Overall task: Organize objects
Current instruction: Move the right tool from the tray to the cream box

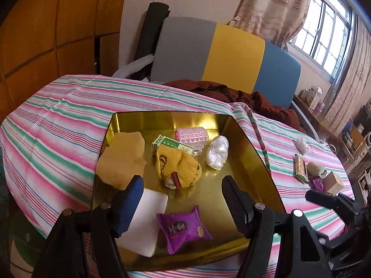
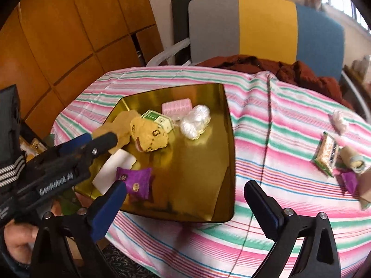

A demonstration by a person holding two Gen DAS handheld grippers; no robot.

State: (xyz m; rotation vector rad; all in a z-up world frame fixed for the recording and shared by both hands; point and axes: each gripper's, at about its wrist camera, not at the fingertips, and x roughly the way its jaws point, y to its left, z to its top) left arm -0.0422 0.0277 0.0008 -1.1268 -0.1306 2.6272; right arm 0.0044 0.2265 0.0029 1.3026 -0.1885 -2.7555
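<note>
Left gripper fingers spread wide, nothing between them, hovering over the near half of the gold tray. Tray: shiny metal, squarish, raised rim. Purple crinkly packet and flat white pad sit just under the fingers; yellow knit piece ahead, white plastic bundle ahead-right with bare tray floor around it. Right gripper also spread, empty, above the tray's near edge; open striped cloth to its right, loose snack pack far right.

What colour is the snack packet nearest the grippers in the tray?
Purple, with a small dark label on the snack packet; clearest in the left wrist view.
</note>
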